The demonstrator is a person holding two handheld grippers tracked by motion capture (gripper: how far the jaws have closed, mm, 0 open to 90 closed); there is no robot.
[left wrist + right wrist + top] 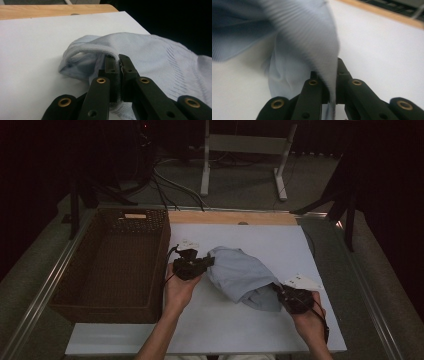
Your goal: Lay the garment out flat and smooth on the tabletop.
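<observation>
White table point(210, 320), crumpled pale-blue garment point(242, 275)

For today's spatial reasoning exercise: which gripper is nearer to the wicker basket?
Left. The left gripper sits just beside the wicker basket, gripping the light blue garment. The right gripper grips the garment's opposite end, farther away.

**A dim room around a pale worktop**

The white worktop point(260, 240) has a strip of bare wood point(232, 217) along its far edge and sits in a grey metal frame point(45, 290). Beyond it lies grey carpeted floor point(240, 185), crossed by loose cables point(170, 185). A white metal stand point(245, 150) rests on two long feet farther back. The walls behind fall into near darkness; the light is low.
</observation>
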